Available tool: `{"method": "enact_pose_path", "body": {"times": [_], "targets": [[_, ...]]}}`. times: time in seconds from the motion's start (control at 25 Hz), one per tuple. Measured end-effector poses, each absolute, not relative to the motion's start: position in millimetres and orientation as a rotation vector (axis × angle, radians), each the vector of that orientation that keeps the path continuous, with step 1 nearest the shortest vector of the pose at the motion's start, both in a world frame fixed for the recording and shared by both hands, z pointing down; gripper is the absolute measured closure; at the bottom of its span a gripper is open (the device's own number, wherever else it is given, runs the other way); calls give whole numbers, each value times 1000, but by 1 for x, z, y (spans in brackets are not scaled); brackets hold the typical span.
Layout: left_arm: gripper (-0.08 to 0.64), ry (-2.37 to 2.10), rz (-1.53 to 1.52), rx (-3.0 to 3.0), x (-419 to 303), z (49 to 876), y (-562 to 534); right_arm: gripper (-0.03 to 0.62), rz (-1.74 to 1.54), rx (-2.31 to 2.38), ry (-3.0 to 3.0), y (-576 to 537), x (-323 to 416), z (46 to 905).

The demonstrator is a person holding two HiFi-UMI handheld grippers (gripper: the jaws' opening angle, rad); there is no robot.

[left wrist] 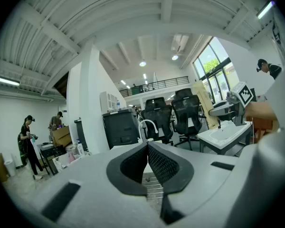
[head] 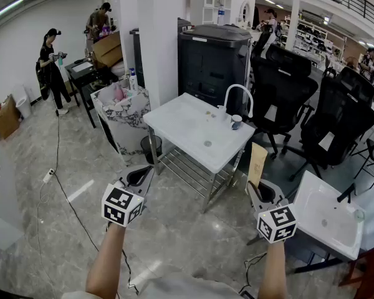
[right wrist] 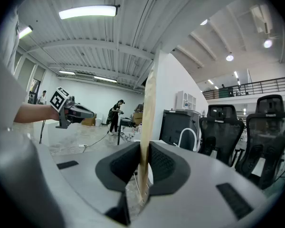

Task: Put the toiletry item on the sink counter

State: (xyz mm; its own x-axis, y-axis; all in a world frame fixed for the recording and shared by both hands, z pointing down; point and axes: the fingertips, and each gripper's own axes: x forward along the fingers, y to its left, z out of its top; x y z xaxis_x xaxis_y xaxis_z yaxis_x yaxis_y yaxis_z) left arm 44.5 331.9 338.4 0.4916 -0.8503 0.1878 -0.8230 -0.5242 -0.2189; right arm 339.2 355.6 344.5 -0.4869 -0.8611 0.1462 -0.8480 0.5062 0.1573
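Observation:
My right gripper (head: 257, 185) is shut on a flat tan toiletry packet (head: 257, 163) that stands upright out of its jaws. In the right gripper view the packet (right wrist: 147, 108) is pinched edge-on between the pads (right wrist: 162, 164). The white sink counter (head: 181, 126), with a curved white faucet (head: 239, 96) and a small cup (head: 236, 122), stands ahead of both grippers and a little left of the packet. My left gripper (head: 141, 177) hovers low before the counter's near left corner. Its jaws are shut with nothing between them (left wrist: 147, 144).
A second white sink (head: 327, 213) sits at the right, close to my right gripper. Black office chairs (head: 287, 86) and a dark cabinet (head: 212, 58) stand behind the counter. A marbled bin (head: 124, 114) is at its left. People stand far left. A cable (head: 65, 192) crosses the floor.

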Motion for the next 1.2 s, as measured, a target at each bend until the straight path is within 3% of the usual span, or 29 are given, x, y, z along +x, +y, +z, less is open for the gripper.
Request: {"method": "enact_pose_path", "body": {"times": [0.64, 1.2], "targets": [[551, 1561, -512, -2576, 76, 355, 316, 540, -68, 1394, -2588, 323, 384, 359], [549, 1582, -584, -2546, -9, 387, 179, 540, -19, 1437, -2553, 189, 315, 379]]}}
